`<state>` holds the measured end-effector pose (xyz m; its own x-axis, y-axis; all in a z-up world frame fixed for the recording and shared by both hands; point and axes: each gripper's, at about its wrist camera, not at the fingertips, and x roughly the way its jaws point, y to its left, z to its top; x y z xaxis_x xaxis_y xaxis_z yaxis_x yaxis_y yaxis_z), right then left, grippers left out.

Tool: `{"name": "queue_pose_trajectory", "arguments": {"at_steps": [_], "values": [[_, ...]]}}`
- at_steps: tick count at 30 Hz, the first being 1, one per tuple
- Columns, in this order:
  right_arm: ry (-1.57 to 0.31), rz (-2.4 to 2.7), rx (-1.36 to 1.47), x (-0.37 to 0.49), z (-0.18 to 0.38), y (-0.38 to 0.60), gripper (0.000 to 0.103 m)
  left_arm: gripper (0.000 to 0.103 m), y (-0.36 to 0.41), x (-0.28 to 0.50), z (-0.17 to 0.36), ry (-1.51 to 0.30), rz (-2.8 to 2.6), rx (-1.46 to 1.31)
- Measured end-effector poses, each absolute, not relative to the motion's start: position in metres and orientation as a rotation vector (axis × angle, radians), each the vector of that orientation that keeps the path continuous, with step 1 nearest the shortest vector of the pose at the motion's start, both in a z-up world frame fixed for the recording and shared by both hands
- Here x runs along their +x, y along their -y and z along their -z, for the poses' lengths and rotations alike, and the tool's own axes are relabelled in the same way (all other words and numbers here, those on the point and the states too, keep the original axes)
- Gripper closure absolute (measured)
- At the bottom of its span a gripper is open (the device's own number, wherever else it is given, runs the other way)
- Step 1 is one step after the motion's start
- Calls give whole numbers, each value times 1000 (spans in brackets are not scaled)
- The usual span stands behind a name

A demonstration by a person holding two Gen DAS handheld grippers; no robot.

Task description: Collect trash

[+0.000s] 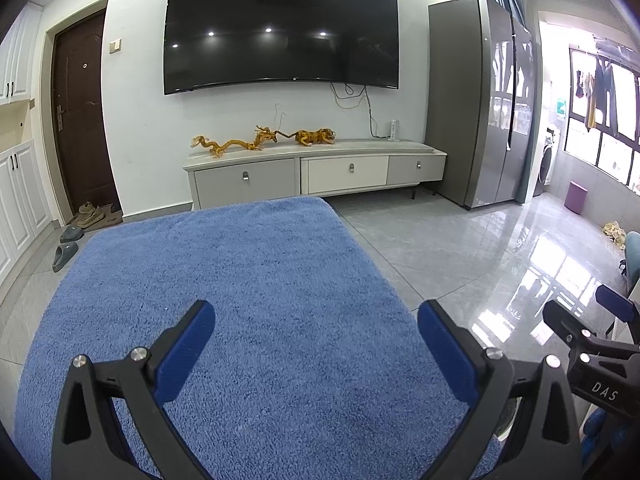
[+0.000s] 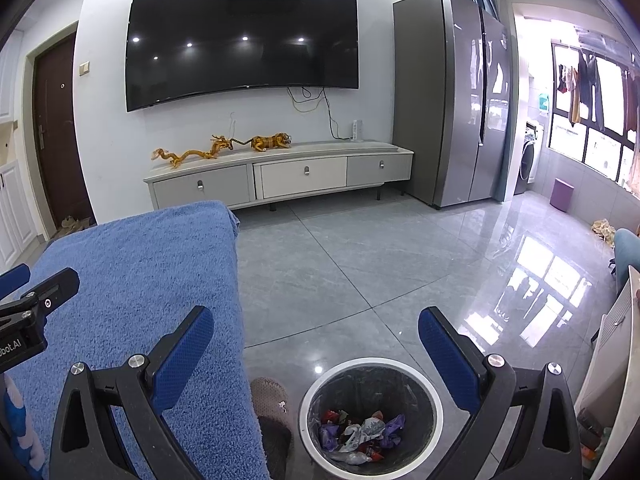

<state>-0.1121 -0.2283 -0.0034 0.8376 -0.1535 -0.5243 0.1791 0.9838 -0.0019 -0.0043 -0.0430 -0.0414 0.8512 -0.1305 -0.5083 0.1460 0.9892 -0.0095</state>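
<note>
Filling the lower left of both views, the blue towel (image 1: 256,300) lies bare over a raised surface: no scrap of trash shows on it in either view. Its long axis runs away from the cameras toward the TV (image 1: 280,32) at the top of the frame.

To its right, on the grey tile floor (image 2: 360,272), stands the bin (image 2: 372,365), at the bottom centre of the right wrist view. It sits just beside the towel's hanging edge, with a brown slipper (image 2: 269,400) between them. Inside the bin lies the trash (image 2: 360,432), a heap of crumpled wrappers in purple, red and white.

The right gripper (image 2: 316,344) hangs almost directly above the bin, its jaws spread wide with nothing between them. The left gripper (image 1: 316,344) hovers over the towel, equally wide and equally empty. Of the two, the right is plainly the nearer to the bin, which lies below and slightly forward of it; the left would have to cross the towel's right edge to reach it.

Judging by the cleared towel and the filled bin, collecting looks finished or nearly so. Any remaining piece must lie outside both views.
</note>
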Motion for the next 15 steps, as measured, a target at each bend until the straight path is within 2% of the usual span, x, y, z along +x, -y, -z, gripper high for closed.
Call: {"name": "queue_pose_trajectory", "arguments": {"at_steps": [15], "values": [[-566,157,56,-110,12,221,0,1,31,-7,49,-552,115,67]]}}
